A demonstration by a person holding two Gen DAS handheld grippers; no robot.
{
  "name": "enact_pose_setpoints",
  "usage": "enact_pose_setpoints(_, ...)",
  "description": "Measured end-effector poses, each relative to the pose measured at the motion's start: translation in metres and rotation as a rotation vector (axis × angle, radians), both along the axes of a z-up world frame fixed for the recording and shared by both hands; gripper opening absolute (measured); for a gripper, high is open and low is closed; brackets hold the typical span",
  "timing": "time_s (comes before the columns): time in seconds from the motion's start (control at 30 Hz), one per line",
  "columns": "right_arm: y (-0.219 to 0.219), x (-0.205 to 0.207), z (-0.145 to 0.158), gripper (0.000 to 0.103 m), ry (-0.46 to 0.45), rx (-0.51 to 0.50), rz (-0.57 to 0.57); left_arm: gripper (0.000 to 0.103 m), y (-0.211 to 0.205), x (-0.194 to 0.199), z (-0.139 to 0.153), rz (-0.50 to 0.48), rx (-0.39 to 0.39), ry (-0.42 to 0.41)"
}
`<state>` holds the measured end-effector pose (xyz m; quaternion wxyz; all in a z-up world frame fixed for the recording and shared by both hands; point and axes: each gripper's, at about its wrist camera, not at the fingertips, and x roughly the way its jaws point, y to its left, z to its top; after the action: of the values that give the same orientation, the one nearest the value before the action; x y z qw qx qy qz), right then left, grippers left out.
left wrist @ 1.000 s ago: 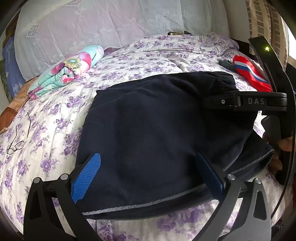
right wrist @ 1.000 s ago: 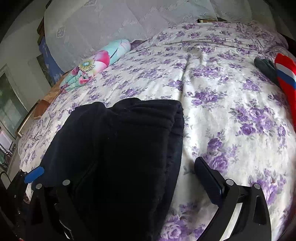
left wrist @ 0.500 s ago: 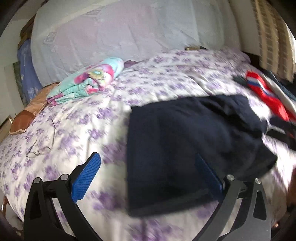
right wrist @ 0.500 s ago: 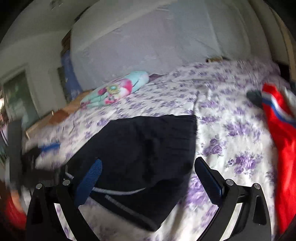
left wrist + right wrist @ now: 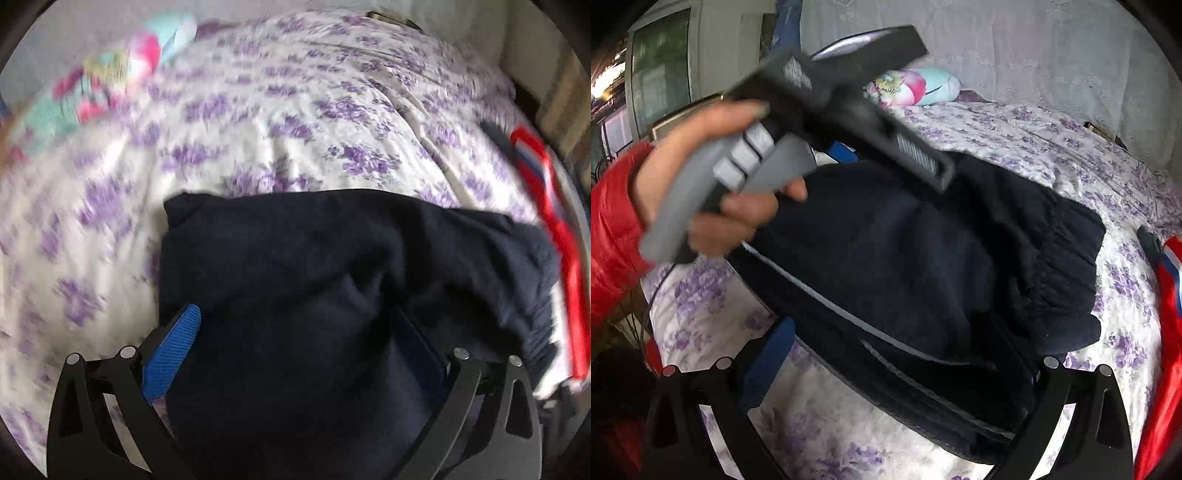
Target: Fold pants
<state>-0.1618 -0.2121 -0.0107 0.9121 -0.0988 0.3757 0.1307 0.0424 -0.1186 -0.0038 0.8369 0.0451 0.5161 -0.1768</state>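
The dark navy pants (image 5: 332,295) lie folded in a thick bundle on the purple-flowered bedspread (image 5: 295,129). My left gripper (image 5: 295,354) is open, its jaws spread wide with the near edge of the bundle between them, the right finger half hidden by cloth. In the right wrist view the pants (image 5: 923,277) show a grey stripe along the near edge. My right gripper (image 5: 890,365) is open around the bundle's near edge. The left gripper's body (image 5: 827,110), held by a hand in a red sleeve, hovers over the bundle's far left.
A red, white and blue garment (image 5: 1163,350) lies at the bed's right edge, also in the left wrist view (image 5: 554,221). A rolled flowered blanket (image 5: 912,86) lies at the back left by white pillows (image 5: 1034,48). A window (image 5: 661,70) is on the left.
Both grippers swung back to the bundle after pulling away. The left one now straddles its near edge. The right one now faces it from the other side, with the left hand in view.
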Motion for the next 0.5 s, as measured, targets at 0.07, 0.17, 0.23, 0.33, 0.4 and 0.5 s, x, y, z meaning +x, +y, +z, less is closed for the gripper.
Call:
enact_pose_setpoints(0.07, -0.003, -0.004, 0.005, 0.1, -0.013, 0.03, 0.006, 0.099, 0.006, -0.003, 0.006, 0.036, -0.011, 0.002)
enact_pose_setpoints(0.17, -0.019, -0.01, 0.023, 0.1, -0.074, 0.117, 0.014, 0.098, 0.002, -0.013, 0.03, 0.035, -0.051, -0.053)
enact_pose_setpoints(0.23, -0.032, -0.012, 0.042, 0.1, -0.152, 0.145, -0.038, 0.098, -0.015, -0.016, 0.049, -0.004, -0.059, -0.092)
enact_pose_setpoints(0.33, -0.048, 0.0, 0.046, 0.1, -0.13, 0.176, -0.096, 0.098, -0.059, -0.013, 0.054, -0.093, -0.005, -0.098)
enact_pose_setpoints(0.4, -0.049, 0.014, 0.031, 0.1, -0.056, 0.174, -0.103, 0.098, -0.096, -0.006, 0.038, -0.153, 0.1, -0.086)
enact_pose_setpoints(0.5, -0.035, 0.018, 0.01, 0.1, -0.072, 0.025, -0.099, 0.099, -0.114, 0.006, 0.006, -0.126, 0.178, -0.097)
